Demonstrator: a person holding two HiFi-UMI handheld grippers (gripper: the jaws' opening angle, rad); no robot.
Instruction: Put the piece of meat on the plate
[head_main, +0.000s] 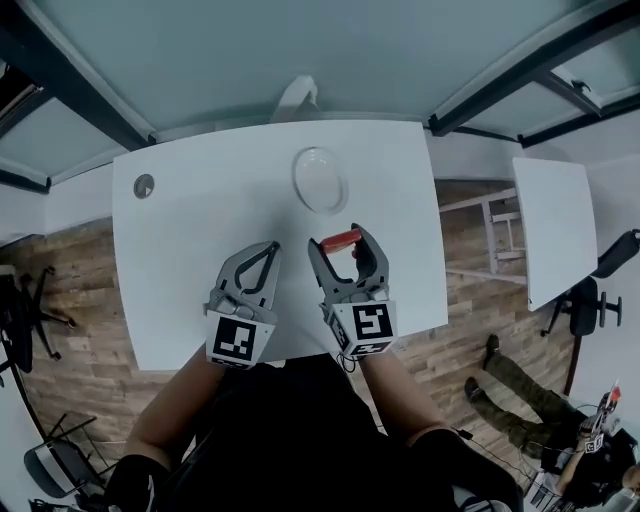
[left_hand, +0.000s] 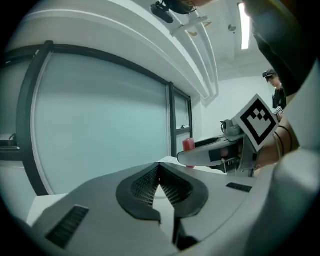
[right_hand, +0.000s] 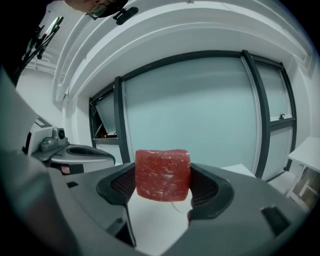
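Note:
A red, marbled block of meat (right_hand: 163, 174) sits clamped between the pads of my right gripper (right_hand: 163, 185), lifted off the white table (head_main: 200, 220). In the head view the meat (head_main: 341, 241) shows at the right gripper's (head_main: 340, 243) tips, a little short of the clear glass plate (head_main: 319, 179), which lies farther back at the table's middle and holds nothing. My left gripper (head_main: 273, 246) rests beside the right one, shut with nothing between its jaws (left_hand: 159, 183). From the left gripper view the meat (left_hand: 188, 145) peeks out at the right gripper's tip.
A round grey cable port (head_main: 144, 185) is set in the table's far left corner. A second white table (head_main: 552, 225) stands to the right across wooden floor. A glass wall runs behind the table. A person (head_main: 520, 400) lies or sits on the floor at the lower right.

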